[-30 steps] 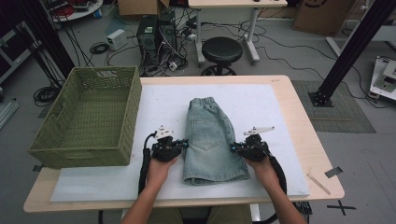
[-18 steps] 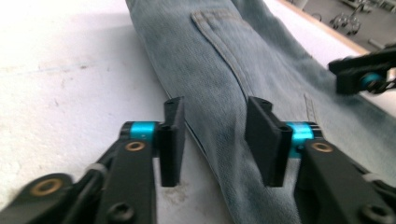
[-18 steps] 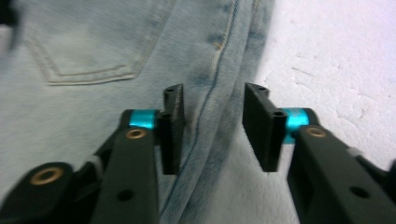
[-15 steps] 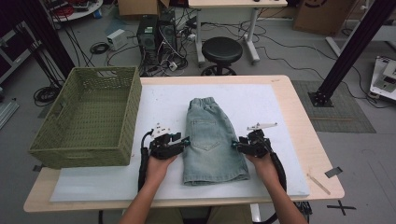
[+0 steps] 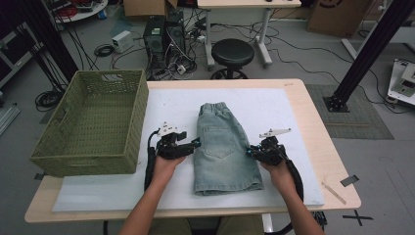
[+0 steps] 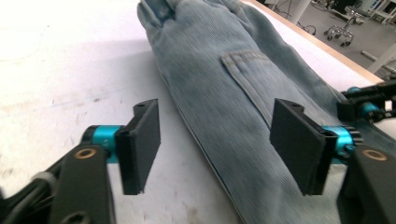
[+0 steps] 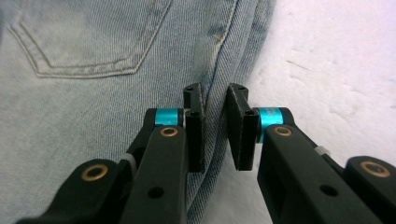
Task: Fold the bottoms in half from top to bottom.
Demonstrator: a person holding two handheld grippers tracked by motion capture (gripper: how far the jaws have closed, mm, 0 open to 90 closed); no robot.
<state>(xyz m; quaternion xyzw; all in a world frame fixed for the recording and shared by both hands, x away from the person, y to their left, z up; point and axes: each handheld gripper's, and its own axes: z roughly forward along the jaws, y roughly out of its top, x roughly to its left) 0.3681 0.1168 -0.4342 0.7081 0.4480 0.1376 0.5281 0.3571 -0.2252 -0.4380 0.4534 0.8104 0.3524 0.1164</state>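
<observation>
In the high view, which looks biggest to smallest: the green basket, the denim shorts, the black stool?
1. Green basket, clearly the largest.
2. Denim shorts.
3. Black stool, smallest as it looks, though it stands on the floor farther from the camera, which shrinks it.

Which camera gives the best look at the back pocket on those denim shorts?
The high view: the back pocket shows whole. The left gripper view shows it slanted and blurred; the right gripper view crops it to the lower stitching.

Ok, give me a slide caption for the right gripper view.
Right gripper with jaws nearly shut around the side seam of denim shorts on a white mat.
</observation>
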